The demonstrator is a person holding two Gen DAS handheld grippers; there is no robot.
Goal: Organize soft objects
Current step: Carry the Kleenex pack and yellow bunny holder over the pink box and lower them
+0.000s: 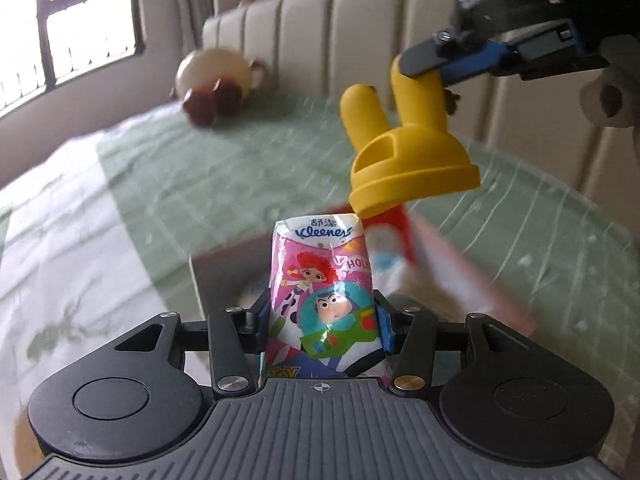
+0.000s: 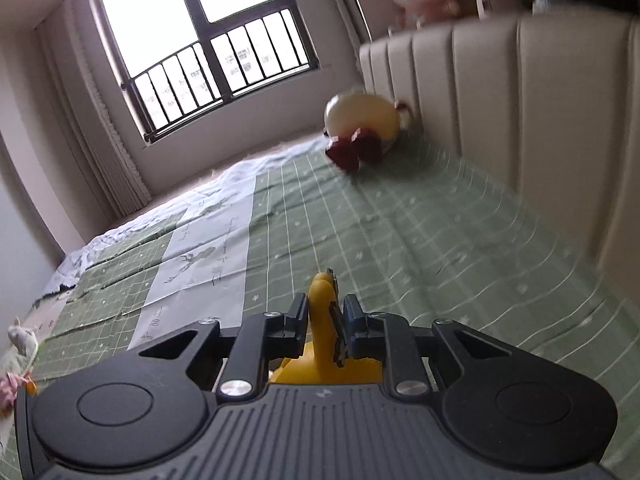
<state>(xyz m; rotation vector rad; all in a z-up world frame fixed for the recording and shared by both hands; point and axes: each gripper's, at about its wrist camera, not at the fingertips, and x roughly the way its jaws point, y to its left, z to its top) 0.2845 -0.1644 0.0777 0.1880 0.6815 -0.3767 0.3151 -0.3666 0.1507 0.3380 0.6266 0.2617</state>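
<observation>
Right tool (image 2: 325, 322) pinches a yellow rubber toy (image 2: 320, 344) above the green bedspread (image 2: 400, 240); round plush (image 2: 362, 130) lies by the headboard (image 2: 520, 120)

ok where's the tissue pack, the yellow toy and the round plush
tissue pack (image 1: 324, 300), left wrist view, middle of printed front
yellow toy (image 1: 404, 160), left wrist view, its wide base
round plush (image 2: 362, 118), right wrist view, cream body

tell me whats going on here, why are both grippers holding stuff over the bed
A person is tidying soft items on a bed with two handheld grippers. The left gripper is shut on a Kleenex tissue pack, held upright above a white box. The right gripper is clamped on one ear of a yellow rabbit-eared toy, carried in the air. A cream plush lies by the headboard.
</observation>
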